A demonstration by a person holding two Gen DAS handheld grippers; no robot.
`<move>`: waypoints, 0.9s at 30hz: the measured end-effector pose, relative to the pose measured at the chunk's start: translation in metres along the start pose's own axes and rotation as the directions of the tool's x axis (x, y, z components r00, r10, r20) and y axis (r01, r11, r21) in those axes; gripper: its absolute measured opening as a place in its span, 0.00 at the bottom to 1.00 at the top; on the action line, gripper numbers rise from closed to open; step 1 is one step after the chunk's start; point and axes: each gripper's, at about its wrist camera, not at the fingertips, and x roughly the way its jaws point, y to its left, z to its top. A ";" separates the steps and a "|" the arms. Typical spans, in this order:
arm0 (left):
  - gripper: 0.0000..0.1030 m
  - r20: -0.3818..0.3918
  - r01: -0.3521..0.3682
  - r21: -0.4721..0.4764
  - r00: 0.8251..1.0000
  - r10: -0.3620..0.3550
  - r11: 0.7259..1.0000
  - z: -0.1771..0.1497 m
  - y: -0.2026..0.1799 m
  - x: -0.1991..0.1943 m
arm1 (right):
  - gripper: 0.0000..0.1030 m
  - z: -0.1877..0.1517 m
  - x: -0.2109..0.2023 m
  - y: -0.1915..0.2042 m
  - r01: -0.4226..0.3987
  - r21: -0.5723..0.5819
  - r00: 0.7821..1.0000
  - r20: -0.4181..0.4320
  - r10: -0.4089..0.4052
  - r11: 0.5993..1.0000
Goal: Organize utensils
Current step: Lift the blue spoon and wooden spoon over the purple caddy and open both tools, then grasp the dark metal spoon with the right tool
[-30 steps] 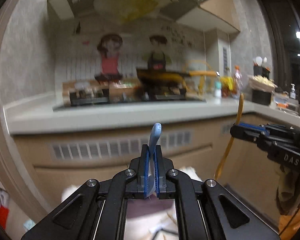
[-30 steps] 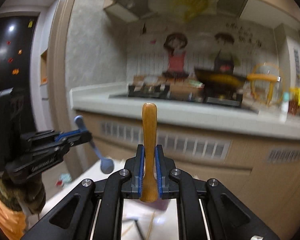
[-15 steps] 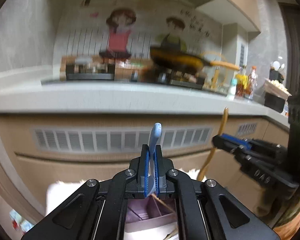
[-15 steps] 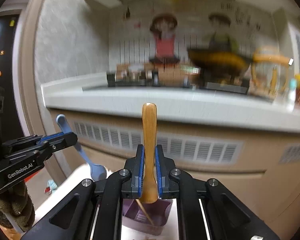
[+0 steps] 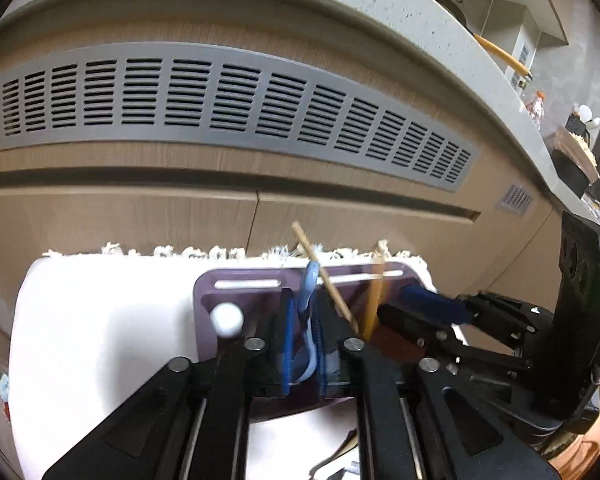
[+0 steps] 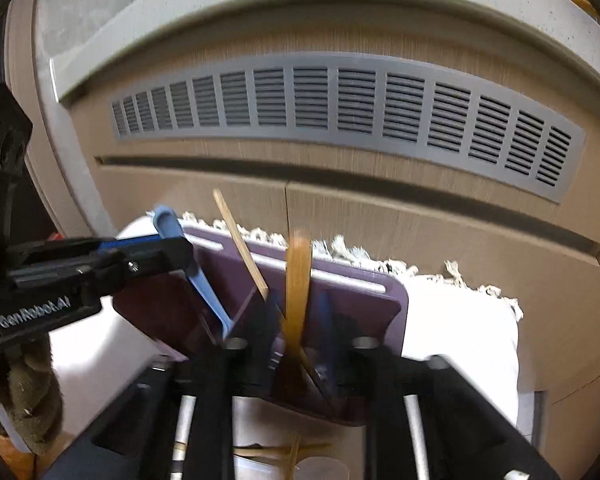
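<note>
A purple utensil holder with divided compartments sits on a white cloth with a fringed far edge, in front of a wood-grain cabinet with a grey vent grille.

The blue spoon is tilted down into the holder, its handle running between the fingers of the left gripper. In the left wrist view the blue pads stand a little apart on either side of the handle, blurred by motion; the grip looks loosened, though contact cannot be ruled out. From the right wrist view the same spoon slants from upper left to lower right through the left gripper, and its bowl is hidden behind the right gripper's frame, so which compartment it enters cannot be told.

The wooden spoon stands nearly upright between the fingers of the right gripper, also smeared by motion; its lower end disappears inside the holder. The pads sit slightly off the handle on both sides. In the left wrist view this spoon is a faint streak beside the right gripper.

A single chopstick leans in the holder between the two spoons. A white ball-shaped end shows at the holder's left side; its shaft is hidden. More utensils lie below the right gripper, cut off and indistinct.
</note>
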 end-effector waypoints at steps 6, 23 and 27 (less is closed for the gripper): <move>0.50 0.072 -0.079 0.037 0.994 0.076 0.996 -0.017 0.001 -0.035 | 0.55 -0.017 -0.023 -0.003 0.043 -0.021 0.997 0.062 -0.041 0.999; 0.68 -0.117 -0.056 0.147 0.990 0.074 0.987 -0.144 -0.011 -0.082 | 0.98 -0.130 -0.073 0.038 -0.071 -0.254 0.993 -0.111 0.044 0.965; 0.68 -0.157 -0.058 0.153 0.984 0.082 0.987 -0.177 -0.012 -0.085 | 0.98 -0.157 -0.083 0.025 -0.083 -0.168 0.987 -0.149 0.058 0.982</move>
